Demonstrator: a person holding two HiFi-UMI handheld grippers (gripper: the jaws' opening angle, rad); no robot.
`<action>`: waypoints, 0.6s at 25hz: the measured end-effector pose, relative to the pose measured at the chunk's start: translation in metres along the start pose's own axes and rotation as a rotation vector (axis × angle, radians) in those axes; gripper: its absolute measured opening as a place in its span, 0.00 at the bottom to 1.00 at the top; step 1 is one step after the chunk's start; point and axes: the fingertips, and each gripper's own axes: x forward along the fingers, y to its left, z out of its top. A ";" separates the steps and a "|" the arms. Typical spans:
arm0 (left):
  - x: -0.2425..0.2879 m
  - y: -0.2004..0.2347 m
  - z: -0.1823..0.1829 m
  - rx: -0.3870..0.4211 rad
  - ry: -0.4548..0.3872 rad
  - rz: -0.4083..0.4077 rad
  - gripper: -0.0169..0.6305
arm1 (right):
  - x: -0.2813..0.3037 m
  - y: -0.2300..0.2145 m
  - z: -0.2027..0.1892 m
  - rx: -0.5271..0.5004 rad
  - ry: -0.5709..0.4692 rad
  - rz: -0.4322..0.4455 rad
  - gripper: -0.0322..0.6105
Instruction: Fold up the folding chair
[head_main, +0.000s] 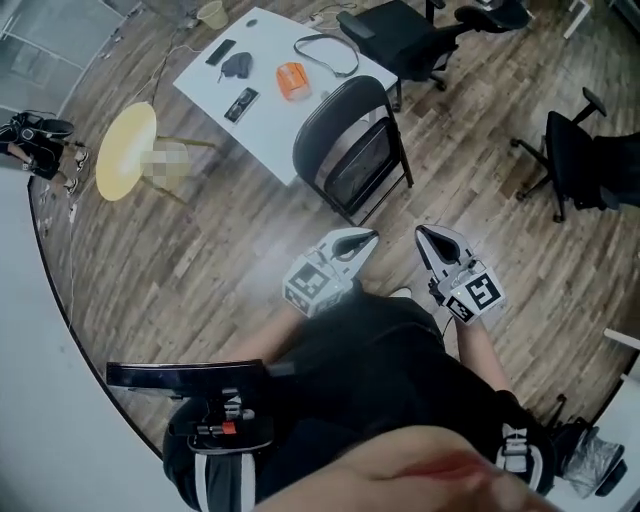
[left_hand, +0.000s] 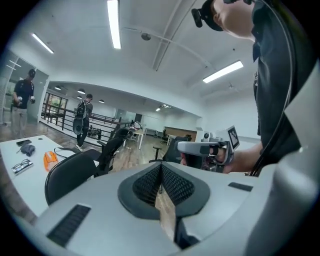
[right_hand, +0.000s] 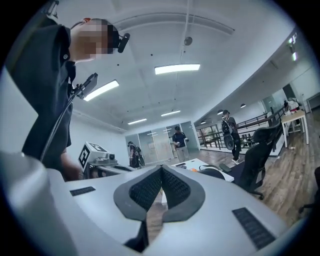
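The black folding chair (head_main: 352, 148) stands on the wood floor beside the white table (head_main: 275, 120), its seat panel close against the frame. Both grippers hang in the air in front of my body, short of the chair and apart from it. My left gripper (head_main: 368, 238) is shut with nothing between its pads (left_hand: 161, 166). My right gripper (head_main: 421, 233) is also shut and empty (right_hand: 161, 169). The left gripper view shows the chair's rounded back (left_hand: 70, 172) at lower left and the right gripper (left_hand: 205, 148) held level on the right. The right gripper view shows the left gripper's marker cube (right_hand: 90, 155).
The table carries an orange object (head_main: 291, 80), a cable loop (head_main: 327, 52) and small black items. Black office chairs stand at the back (head_main: 400, 35) and the right (head_main: 572, 160). A round yellow stool top (head_main: 125, 150) is at the left. People stand far off (left_hand: 81, 117).
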 end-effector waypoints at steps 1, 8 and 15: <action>-0.001 0.000 0.002 -0.013 -0.011 0.001 0.03 | 0.000 0.002 0.003 -0.002 0.001 -0.008 0.06; -0.007 0.004 0.014 0.006 -0.041 0.014 0.03 | 0.009 0.026 0.014 -0.049 0.018 0.022 0.06; -0.015 0.010 0.015 0.029 -0.044 0.036 0.03 | 0.020 0.038 0.008 -0.054 0.046 0.055 0.07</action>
